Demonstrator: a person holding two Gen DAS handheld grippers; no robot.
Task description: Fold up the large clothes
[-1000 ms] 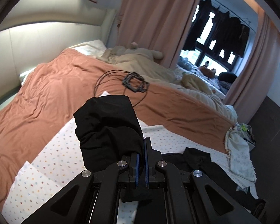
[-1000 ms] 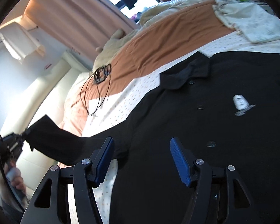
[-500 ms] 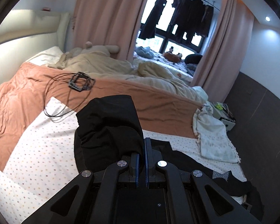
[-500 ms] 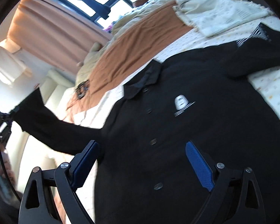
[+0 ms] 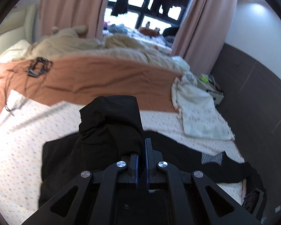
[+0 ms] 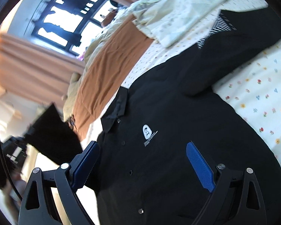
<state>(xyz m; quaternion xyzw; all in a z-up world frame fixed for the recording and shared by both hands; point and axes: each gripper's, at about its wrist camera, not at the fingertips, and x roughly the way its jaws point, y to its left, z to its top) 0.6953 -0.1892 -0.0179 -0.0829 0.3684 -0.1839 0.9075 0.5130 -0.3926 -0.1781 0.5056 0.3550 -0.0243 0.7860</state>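
Observation:
A black button-up shirt (image 6: 159, 112) with a small white chest logo (image 6: 147, 131) lies front up on a flower-print sheet (image 6: 262, 97). My left gripper (image 5: 142, 146) is shut on the shirt's sleeve (image 5: 110, 123), which bunches up over its fingers above the shirt body (image 5: 61, 161). In the right wrist view that lifted sleeve (image 6: 52, 129) hangs at the left. My right gripper (image 6: 140, 153) hovers over the shirt's front with its jaws wide open and nothing between its pads. The other sleeve (image 6: 234, 43) stretches toward the upper right.
An orange blanket (image 5: 103, 78) covers the bed beyond the sheet, with a black cable and frame (image 5: 38, 67) on it. A pale folded cloth (image 5: 198, 112) lies at the bed's right edge. Beige bedding (image 5: 103, 46), pink curtains (image 5: 196, 28) and a dark wall stand behind.
My left gripper has carried the sleeve to the right over the shirt's body. The right gripper's jaws have spread wider and it has shifted over the shirt's front.

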